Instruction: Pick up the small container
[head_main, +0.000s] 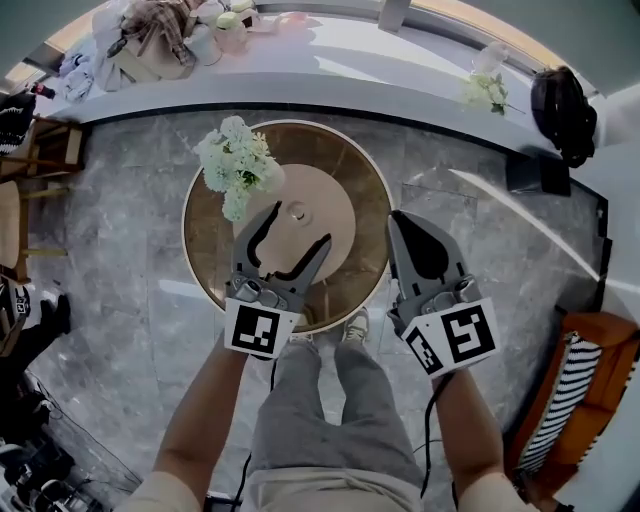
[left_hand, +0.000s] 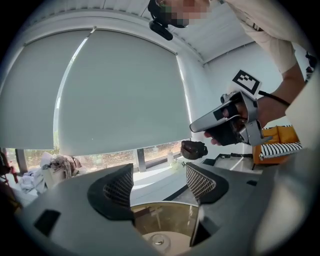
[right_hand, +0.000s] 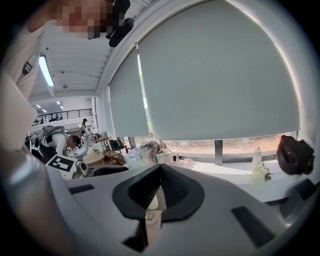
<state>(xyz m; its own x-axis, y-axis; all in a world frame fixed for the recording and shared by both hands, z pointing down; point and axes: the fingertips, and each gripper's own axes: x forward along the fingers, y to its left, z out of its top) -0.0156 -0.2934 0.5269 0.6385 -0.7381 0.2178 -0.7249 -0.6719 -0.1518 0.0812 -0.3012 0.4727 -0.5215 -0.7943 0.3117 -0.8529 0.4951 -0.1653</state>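
Note:
The small container (head_main: 297, 212), a little round pot with a shiny lid, stands on the beige centre of a round table (head_main: 203, 250). My left gripper (head_main: 298, 227) hovers above it with the jaws wide open and nothing between them. In the left gripper view, the small container (left_hand: 159, 241) lies low, below and beyond the open left gripper (left_hand: 160, 187), apart from the pads. My right gripper (head_main: 396, 216) is shut and empty over the table's right rim. In its own view, the right gripper (right_hand: 159, 172) has its pads meeting at the tips.
A bunch of white flowers (head_main: 236, 160) stands on the table's far left. Behind runs a long window ledge (head_main: 340, 60) with clutter, a small flower vase (head_main: 487, 88) and a black bag (head_main: 563, 112). An orange striped chair (head_main: 570, 400) stands at the right. My legs and shoes (head_main: 340, 330) are by the table's near edge.

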